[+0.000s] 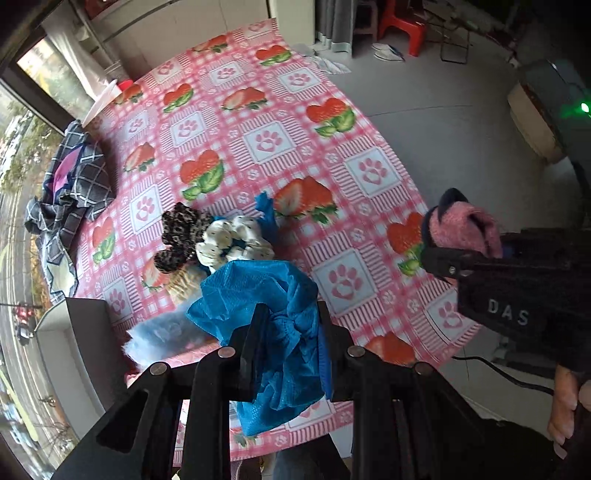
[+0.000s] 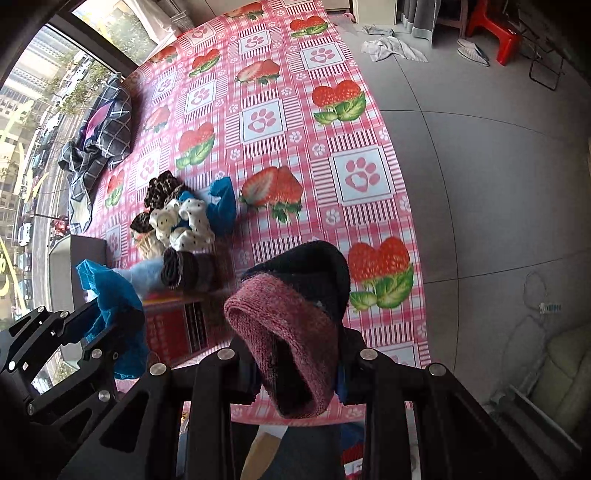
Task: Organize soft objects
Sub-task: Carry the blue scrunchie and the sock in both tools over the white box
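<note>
In the left wrist view my left gripper [image 1: 291, 319] is shut on a crumpled blue non-woven cover [image 1: 273, 295], held above the near part of the table. The right gripper [image 1: 443, 227] is off to the right, shut on a pink and dark sock [image 1: 467, 227]. In the right wrist view that sock [image 2: 295, 325] hangs between the right gripper's [image 2: 295, 350] fingers, and the left gripper [image 2: 107, 321] with the blue cover [image 2: 107, 291] is at lower left. A pile of soft items lies on the table: a leopard-print piece [image 2: 160, 192], a white dotted piece [image 2: 184, 221], a blue piece [image 2: 223, 203] and a brown striped roll [image 2: 188, 271].
The table wears a pink strawberry and paw-print cloth [image 2: 266, 122]. A dark plaid cloth [image 2: 107, 133] is bunched at its left edge by the window. A red printed box [image 2: 177, 328] and a grey bin [image 2: 74, 266] sit near the front left. Grey floor with red stools [image 2: 498, 33] lies to the right.
</note>
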`<state>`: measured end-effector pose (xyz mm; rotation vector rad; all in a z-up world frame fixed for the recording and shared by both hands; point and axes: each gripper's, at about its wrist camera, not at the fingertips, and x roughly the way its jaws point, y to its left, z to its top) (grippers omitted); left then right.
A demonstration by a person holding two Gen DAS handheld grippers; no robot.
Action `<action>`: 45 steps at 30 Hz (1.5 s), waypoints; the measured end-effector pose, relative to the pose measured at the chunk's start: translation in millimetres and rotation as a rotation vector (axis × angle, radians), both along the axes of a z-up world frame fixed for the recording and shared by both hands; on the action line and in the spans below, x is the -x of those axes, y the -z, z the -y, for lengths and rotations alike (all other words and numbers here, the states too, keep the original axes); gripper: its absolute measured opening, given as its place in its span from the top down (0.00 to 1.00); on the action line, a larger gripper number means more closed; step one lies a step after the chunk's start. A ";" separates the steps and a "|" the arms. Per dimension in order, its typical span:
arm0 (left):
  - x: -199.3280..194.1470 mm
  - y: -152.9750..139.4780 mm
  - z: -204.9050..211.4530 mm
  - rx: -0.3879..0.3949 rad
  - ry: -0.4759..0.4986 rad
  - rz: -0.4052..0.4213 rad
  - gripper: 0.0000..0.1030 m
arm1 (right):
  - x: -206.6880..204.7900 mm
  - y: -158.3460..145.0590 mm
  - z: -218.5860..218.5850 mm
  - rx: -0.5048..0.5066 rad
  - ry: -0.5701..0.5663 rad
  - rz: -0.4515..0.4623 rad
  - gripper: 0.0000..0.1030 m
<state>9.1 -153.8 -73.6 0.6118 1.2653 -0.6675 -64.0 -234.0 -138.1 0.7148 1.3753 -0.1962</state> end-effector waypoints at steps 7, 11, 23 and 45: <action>29.4 -2.4 -3.4 -0.001 0.005 -0.001 0.75 | 20.3 3.3 -9.1 -0.012 -0.034 0.000 0.71; 42.3 1.1 -15.0 -0.005 -0.012 -0.016 0.75 | 28.3 7.4 -18.5 -0.025 -0.061 -0.005 0.71; 58.6 4.5 -59.0 0.009 -0.015 -0.024 0.74 | 40.6 8.5 -54.7 -0.034 -0.082 -0.021 0.71; 25.9 12.2 -214.8 0.086 -0.035 -0.030 0.74 | 26.1 -12.0 -214.7 0.015 -0.114 -0.075 0.70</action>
